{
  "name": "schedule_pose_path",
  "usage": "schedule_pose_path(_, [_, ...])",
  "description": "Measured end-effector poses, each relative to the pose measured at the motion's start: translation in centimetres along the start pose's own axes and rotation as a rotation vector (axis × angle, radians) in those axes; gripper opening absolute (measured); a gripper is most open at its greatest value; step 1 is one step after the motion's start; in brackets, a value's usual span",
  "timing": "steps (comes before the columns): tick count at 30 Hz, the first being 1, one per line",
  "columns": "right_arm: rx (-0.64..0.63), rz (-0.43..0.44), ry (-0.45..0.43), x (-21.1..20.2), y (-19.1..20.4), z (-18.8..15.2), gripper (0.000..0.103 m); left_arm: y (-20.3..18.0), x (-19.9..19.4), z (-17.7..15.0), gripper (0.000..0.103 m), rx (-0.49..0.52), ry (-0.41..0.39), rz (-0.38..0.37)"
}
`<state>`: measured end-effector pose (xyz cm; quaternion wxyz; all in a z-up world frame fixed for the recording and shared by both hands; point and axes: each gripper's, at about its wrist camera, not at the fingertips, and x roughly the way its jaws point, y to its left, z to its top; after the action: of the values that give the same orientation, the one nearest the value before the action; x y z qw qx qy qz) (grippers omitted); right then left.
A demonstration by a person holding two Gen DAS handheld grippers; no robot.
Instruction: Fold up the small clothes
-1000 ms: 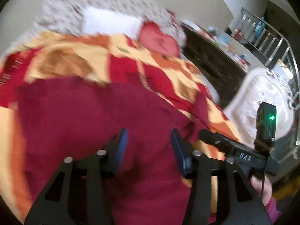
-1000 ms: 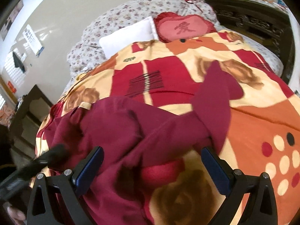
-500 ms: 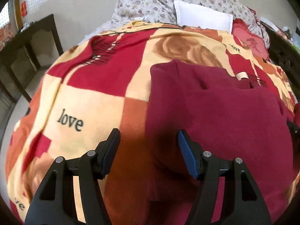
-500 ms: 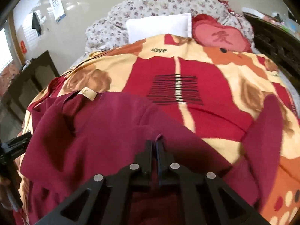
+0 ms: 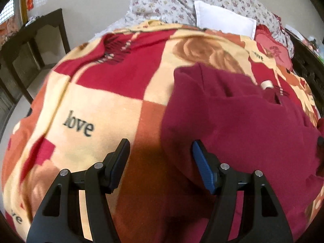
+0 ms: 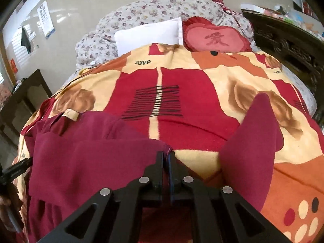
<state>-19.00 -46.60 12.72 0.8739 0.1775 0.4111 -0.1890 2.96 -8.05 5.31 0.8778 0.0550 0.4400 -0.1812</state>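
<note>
A dark maroon shirt lies on a red, orange and cream patterned blanket, its neck label toward the far side. My left gripper is open and empty, straddling the shirt's left edge near me. In the right wrist view the shirt lies at lower left, with a sleeve sticking out at right. My right gripper is shut on a pinch of the shirt's edge.
A white pillow, a red heart cushion and a floral quilt lie at the bed's head. A dark wooden table stands left of the bed. A dark carved cabinet stands on the right.
My right gripper closed on the shirt's edge and has pulled it a little toward me. My left gripper swung left to the shirt's left edge and stayed open.
</note>
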Motion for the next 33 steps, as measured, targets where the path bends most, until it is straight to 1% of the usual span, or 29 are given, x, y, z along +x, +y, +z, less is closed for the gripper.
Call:
schedule_pose_path(2, [0.030,0.027,-0.043,-1.7,0.3,-0.1,0.019,0.1,-1.2,0.2,0.065,-0.008,-0.040,-0.010])
schedule_pose_path(3, [0.055,0.057,-0.068,-2.5,0.6,-0.3,0.034,0.0,-1.8,0.2,0.065,-0.015,-0.071,-0.014])
schedule_pose_path(4, [0.077,0.099,-0.081,-2.7,1.2,-0.6,0.045,-0.1,-2.1,0.3,0.065,-0.018,-0.087,-0.011])
schedule_pose_path(5, [0.093,0.167,-0.077,-2.7,1.9,-1.0,0.045,-0.3,-2.1,0.3,0.065,-0.017,-0.100,-0.005])
schedule_pose_path(6, [0.093,0.229,-0.046,-2.2,3.0,-1.4,0.045,-0.6,-1.7,0.4,0.065,-0.006,-0.098,0.007])
schedule_pose_path(7, [0.080,0.258,-0.010,-1.4,4.1,-1.5,0.045,-1.0,-0.8,0.4,0.065,0.009,-0.073,0.028])
schedule_pose_path(8, [0.058,0.266,0.018,-0.6,5.1,-1.8,0.045,-1.1,0.2,0.4,0.065,0.015,-0.048,0.043])
schedule_pose_path(10, [-0.010,0.225,0.030,0.9,7.0,-2.4,0.045,-1.0,1.8,0.3,0.066,0.016,-0.005,0.048])
schedule_pose_path(11, [-0.047,0.186,0.049,2.0,7.8,-2.6,0.045,-0.8,2.3,0.2,0.067,0.006,0.007,0.037])
schedule_pose_path(12, [-0.066,0.145,0.078,3.2,8.1,-2.7,0.045,-0.2,2.4,0.2,0.067,-0.025,0.010,0.011])
schedule_pose_path(13, [-0.066,0.135,0.086,3.6,8.0,-2.7,0.045,0.1,2.3,0.3,0.067,-0.039,0.018,0.000])
schedule_pose_path(15, [-0.039,0.151,0.084,3.1,7.7,-2.5,0.045,0.5,1.7,0.4,0.066,-0.051,0.028,0.000])
schedule_pose_path(17, [-0.018,0.165,0.071,1.6,7.3,-2.4,0.045,0.9,0.5,0.2,0.066,-0.042,0.016,0.007])
schedule_pose_path(19, [-0.032,0.186,0.046,0.0,7.6,-2.9,0.045,1.0,-0.7,-0.3,0.066,-0.039,0.006,-0.007])
schedule_pose_path(21, [-0.050,0.206,0.054,-0.5,8.1,-3.9,0.045,0.9,-2.1,-1.3,0.066,-0.045,-0.007,-0.024])
schedule_pose_path(23, [-0.065,0.206,0.078,0.1,8.4,-4.7,0.045,0.5,-2.6,-2.2,0.066,-0.033,-0.008,-0.031])
schedule_pose_path(25, [-0.087,0.148,0.115,1.4,8.2,-5.5,0.045,-0.2,-2.4,-3.5,0.066,0.010,0.022,0.012])
schedule_pose_path(26, [-0.078,0.148,0.126,1.7,7.8,-5.7,0.045,-0.4,-2.1,-3.8,0.066,0.022,0.040,0.025])
schedule_pose_path(27, [-0.050,0.171,0.125,1.1,7.3,-5.6,0.045,-0.4,-2.0,-4.6,0.066,0.031,0.062,0.027])
schedule_pose_path(29, [-0.014,0.195,0.102,-0.8,6.4,-5.4,0.045,0.0,-2.4,-5.2,0.066,0.014,0.058,0.006])
schedule_pose_path(32, [-0.015,0.201,0.069,-3.6,5.7,-5.7,0.046,0.8,-3.6,-5.9,0.066,-0.021,0.051,-0.068])
schedule_pose_path(33, [-0.012,0.220,0.064,-4.3,5.7,-5.8,0.046,0.9,-3.6,-6.0,0.066,-0.021,0.055,-0.075])
